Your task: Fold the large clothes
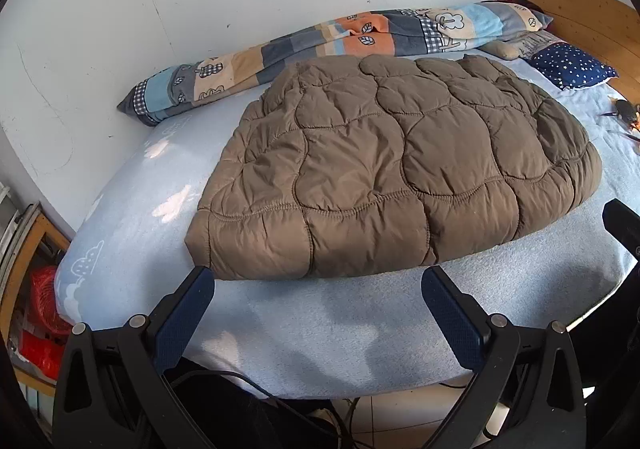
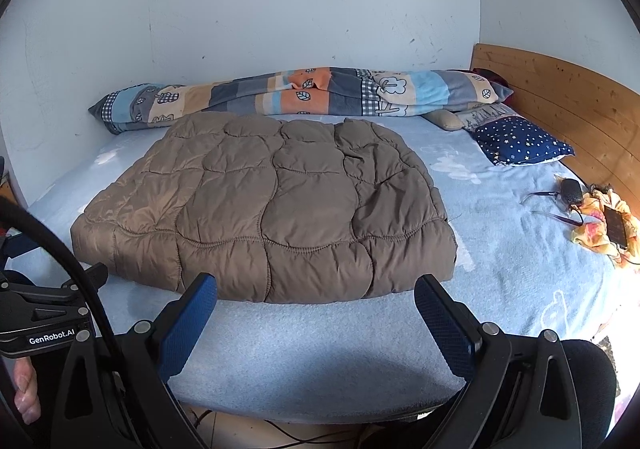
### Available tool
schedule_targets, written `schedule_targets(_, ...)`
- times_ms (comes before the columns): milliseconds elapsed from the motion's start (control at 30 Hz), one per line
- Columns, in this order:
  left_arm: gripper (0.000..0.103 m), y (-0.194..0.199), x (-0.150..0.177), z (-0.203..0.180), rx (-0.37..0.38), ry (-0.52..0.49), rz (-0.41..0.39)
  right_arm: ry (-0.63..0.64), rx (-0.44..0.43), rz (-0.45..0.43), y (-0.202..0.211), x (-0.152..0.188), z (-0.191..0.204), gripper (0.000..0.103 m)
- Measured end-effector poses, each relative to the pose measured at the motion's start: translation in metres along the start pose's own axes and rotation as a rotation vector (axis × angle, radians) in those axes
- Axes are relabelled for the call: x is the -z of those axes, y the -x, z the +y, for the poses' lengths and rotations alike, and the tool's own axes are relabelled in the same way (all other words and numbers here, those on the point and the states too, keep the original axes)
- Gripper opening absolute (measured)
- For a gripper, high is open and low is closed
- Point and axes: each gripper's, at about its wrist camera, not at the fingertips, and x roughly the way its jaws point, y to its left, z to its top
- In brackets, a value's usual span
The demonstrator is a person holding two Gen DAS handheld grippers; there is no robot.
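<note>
Brown quilted coat, folded into a compact block on the bed; folding looks largely complete.
I hold the left gripper and right gripper just short of its near edge, jaws released, grasping nothing; at most a final fold or tidy remains; patchwork blanket, star pillow and phone lie apart; nothing obstructs.

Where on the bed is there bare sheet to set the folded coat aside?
Bare sheet lies between the brown quilted coat and the phone clutter, and along the near edge before both open grippers. The wall side is crowded by the rolled patchwork blanket.
</note>
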Motion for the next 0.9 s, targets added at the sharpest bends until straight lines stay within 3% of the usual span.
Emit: schedule_targets(900,0.103,-0.0109,0.0019,0.0005,-0.002,0.004,0.063,0.006,0.0,0.004,0.0,-0.0004,0.0,0.101)
